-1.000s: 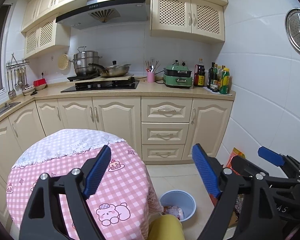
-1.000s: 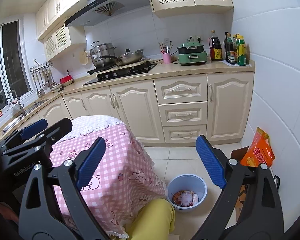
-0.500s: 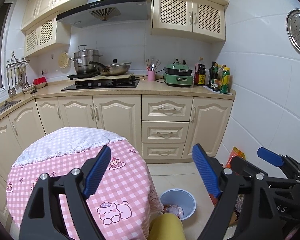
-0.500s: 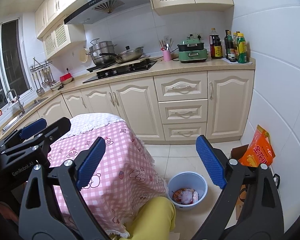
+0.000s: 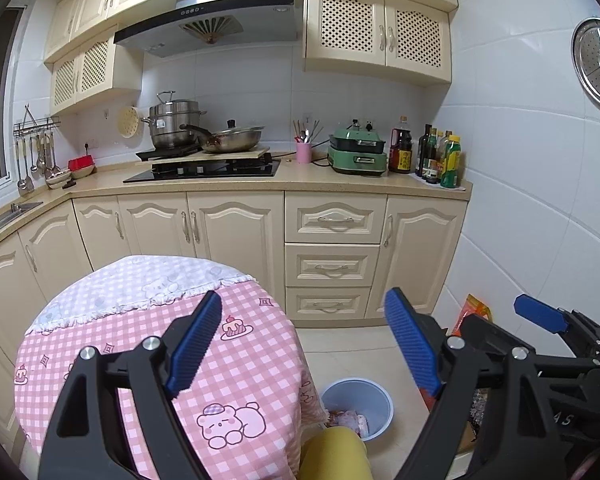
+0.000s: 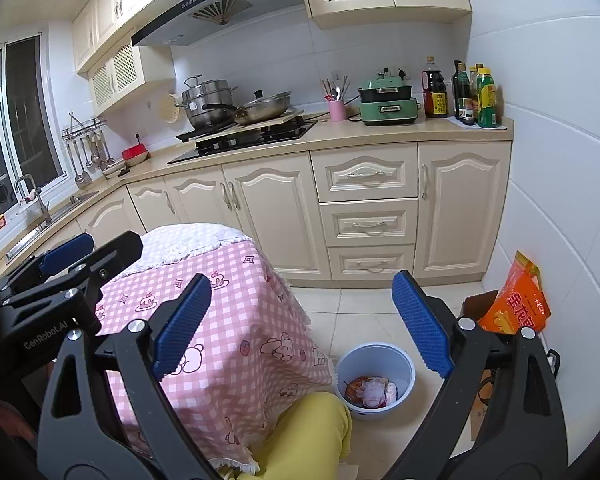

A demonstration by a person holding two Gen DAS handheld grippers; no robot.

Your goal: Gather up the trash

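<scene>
Nearest the cameras, the left gripper point(image 5: 302, 340) and the right gripper point(image 6: 302, 324) both stand spread wide with nothing between their blue pads. Just below them shows a person's knee point(image 6: 308, 432) in yellow cloth, touching the hanging edge of the pink checked tablecloth point(image 6: 220, 320). The table top looks bare; no scrap shows on it. Beside the table's right edge, on the floor, stands the blue bin point(image 6: 404, 364), with crumpled wrappers point(image 6: 370, 390) already inside. Farther right, an orange bag point(image 6: 516, 300) leans against the wall. Reaching low for the bin, a gripper might catch the cloth's fringe or tip the bin, judging by how close they sit.
</scene>
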